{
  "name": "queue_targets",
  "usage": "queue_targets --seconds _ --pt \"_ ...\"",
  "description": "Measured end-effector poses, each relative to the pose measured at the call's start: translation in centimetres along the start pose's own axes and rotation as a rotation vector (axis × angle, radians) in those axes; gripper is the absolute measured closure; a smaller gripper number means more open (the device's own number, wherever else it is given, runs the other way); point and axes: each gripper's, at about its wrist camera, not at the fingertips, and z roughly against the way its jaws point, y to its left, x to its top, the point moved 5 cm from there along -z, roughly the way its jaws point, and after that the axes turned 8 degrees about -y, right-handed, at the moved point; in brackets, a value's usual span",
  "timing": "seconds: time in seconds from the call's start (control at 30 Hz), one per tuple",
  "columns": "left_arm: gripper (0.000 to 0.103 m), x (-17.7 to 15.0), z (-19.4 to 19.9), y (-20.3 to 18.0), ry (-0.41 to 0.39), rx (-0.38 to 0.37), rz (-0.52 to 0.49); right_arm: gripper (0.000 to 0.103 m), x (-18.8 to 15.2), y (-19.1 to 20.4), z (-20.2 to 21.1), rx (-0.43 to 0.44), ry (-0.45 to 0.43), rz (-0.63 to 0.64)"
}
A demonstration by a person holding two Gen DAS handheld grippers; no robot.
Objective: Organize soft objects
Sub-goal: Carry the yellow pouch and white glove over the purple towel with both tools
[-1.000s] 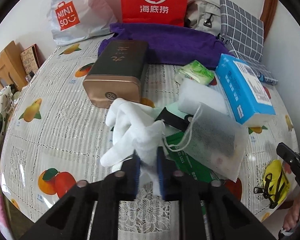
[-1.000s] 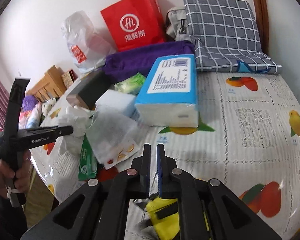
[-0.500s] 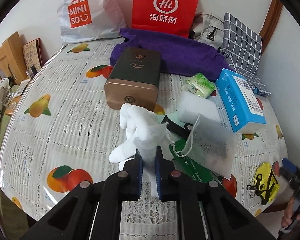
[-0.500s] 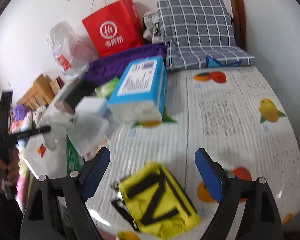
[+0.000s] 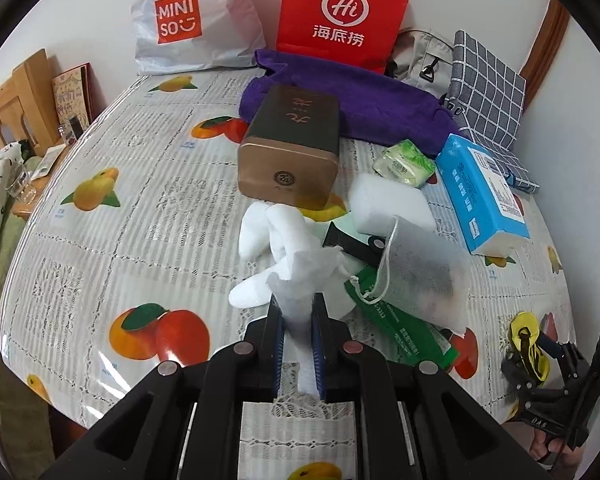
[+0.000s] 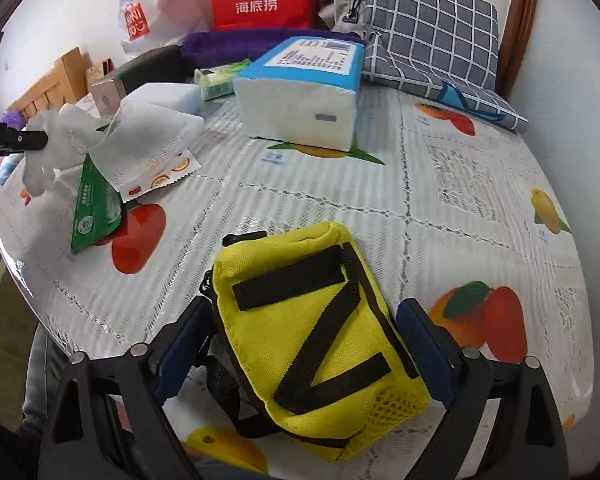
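On the table: fruit-print cloth [image 5: 100, 248] carrying all items.
Left tool [image 5: 297, 344]: pads clamped on the white fabric bundle [image 5: 276, 252], pinching its near end; the rest of the bundle spreads forward beyond the fingertips, just short of the bronze tin [image 5: 290, 152].
Right tool [image 6: 306, 344]: jaws wide apart, one blue pad on each side of the yellow pouch [image 6: 320, 320]; left pad just beside the pouch, right pad close, firm contact not discernible.
Yellow pouch: flat on the table near its front edge, black straps up.
Mesh drawstring bag [image 5: 424, 272]: right of the bundle, over a green packet [image 5: 404, 328].
Blue tissue pack [image 6: 300, 92]: behind the pouch, well apart.
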Motion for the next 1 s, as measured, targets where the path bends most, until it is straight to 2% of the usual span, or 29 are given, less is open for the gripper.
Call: queue_targets --seconds 0.03,0.07,0.13,0.2,0.23,0.43,0.67,1.0 --pt "0.091 0.0 0.0 0.1 -0.002 -0.003 0.003 0.018 0.1 -0.2 0.0 0.005 -0.005 -0.024" --pt "0.091 0.1 0.1 0.2 -0.005 -0.009 0.006 0.027 0.2 -0.4 -0.1 0.001 -0.009 -0.035" --pt "0.091 0.2 0.3 0.4 -0.01 -0.02 0.012 0.037 0.6 -0.8 0.0 -0.011 -0.012 -0.059" --pt "0.091 0.5 0.8 0.4 -0.022 -0.041 0.01 0.058 1.1 -1.4 -0.1 -0.018 -0.013 -0.083" --pt "0.091 0.6 0.9 0.4 -0.023 -0.045 0.005 0.063 1.3 -1.5 -0.2 -0.014 -0.01 -0.095" --pt "0.091 1.1 1.0 1.8 -0.015 -0.043 0.047 0.073 2.7 -1.3 -0.2 0.03 -0.01 -0.129" --pt "0.091 2.6 2.2 2.7 -0.057 -0.022 0.042 0.075 5.0 -0.4 0.7 0.059 -0.048 -0.137" --pt "0.091 6.4 2.4 2.4 -0.093 -0.007 0.024 0.075 10.7 0.0 2.2 0.084 -0.118 -0.162"
